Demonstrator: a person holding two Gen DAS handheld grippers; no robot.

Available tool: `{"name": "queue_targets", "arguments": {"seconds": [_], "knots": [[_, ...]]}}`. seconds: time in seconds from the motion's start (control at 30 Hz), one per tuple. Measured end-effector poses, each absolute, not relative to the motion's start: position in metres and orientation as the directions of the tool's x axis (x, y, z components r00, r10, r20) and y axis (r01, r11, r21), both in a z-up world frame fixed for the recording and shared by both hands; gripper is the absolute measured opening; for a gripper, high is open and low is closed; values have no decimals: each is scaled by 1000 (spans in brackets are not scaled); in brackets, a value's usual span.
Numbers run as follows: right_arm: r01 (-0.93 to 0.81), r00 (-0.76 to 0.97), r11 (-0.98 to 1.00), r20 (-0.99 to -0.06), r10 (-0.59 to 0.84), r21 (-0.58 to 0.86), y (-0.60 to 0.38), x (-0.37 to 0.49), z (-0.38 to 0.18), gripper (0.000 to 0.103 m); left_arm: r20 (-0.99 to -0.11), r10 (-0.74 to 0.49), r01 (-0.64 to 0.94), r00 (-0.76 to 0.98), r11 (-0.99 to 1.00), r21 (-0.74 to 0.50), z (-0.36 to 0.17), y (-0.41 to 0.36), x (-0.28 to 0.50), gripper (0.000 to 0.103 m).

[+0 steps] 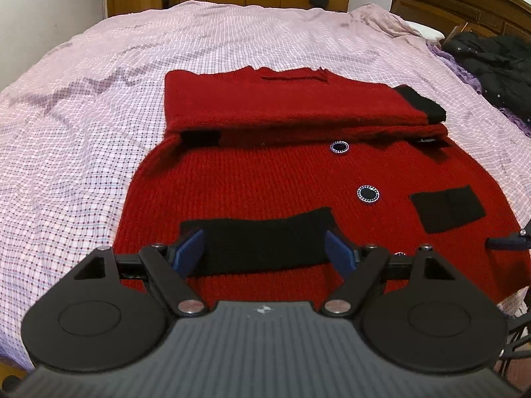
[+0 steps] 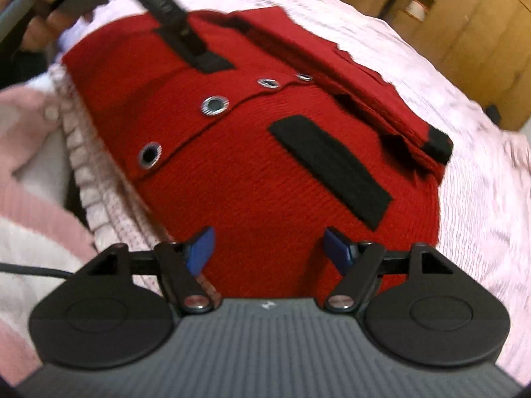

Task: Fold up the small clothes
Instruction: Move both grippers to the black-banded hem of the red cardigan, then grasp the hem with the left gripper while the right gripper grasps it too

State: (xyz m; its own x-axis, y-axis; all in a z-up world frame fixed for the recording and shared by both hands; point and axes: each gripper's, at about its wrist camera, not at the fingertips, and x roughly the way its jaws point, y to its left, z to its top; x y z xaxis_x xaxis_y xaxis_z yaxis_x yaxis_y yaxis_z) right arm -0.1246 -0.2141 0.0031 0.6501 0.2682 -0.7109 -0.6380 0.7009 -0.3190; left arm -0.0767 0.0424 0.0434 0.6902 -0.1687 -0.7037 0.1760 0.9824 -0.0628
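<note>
Two open grippers poised over a red cardigan on a bed.

Nearest, the left gripper (image 1: 265,248) and right gripper (image 2: 267,247) stand wide and empty above the red cardigan's (image 1: 298,179) near hem, likely ready to lift it; beyond, its sleeves (image 1: 282,102) lie folded across the chest, toward the far edge of the checked bedspread (image 1: 116,66).
</note>
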Motion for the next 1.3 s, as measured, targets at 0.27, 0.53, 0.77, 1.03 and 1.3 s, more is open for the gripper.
{"name": "queue_targets", "arguments": {"seconds": [0.27,0.53,0.77,1.03,1.3], "knots": [[-706,632,592,-723,280,-389,-189,-134,-5,74,-704,-173,161,689,983,-84,42,46,-76,83],[-699,680,480,-700,216,-530,-159,-139,-25,84,-699,-177,160,692,983,-90,43,49,-79,83],[-644,752,382,-640,157,-663,-139,-149,-41,84,-697,-174,156,696,984,-89,45,53,-86,83],[-468,873,501,-470,132,-728,-157,-145,-8,83,-700,-165,133,695,986,-101,46,63,-88,83],[-444,860,677,-491,138,-587,-180,-112,21,83,-677,-215,196,704,975,-105,56,58,-98,83]]}}
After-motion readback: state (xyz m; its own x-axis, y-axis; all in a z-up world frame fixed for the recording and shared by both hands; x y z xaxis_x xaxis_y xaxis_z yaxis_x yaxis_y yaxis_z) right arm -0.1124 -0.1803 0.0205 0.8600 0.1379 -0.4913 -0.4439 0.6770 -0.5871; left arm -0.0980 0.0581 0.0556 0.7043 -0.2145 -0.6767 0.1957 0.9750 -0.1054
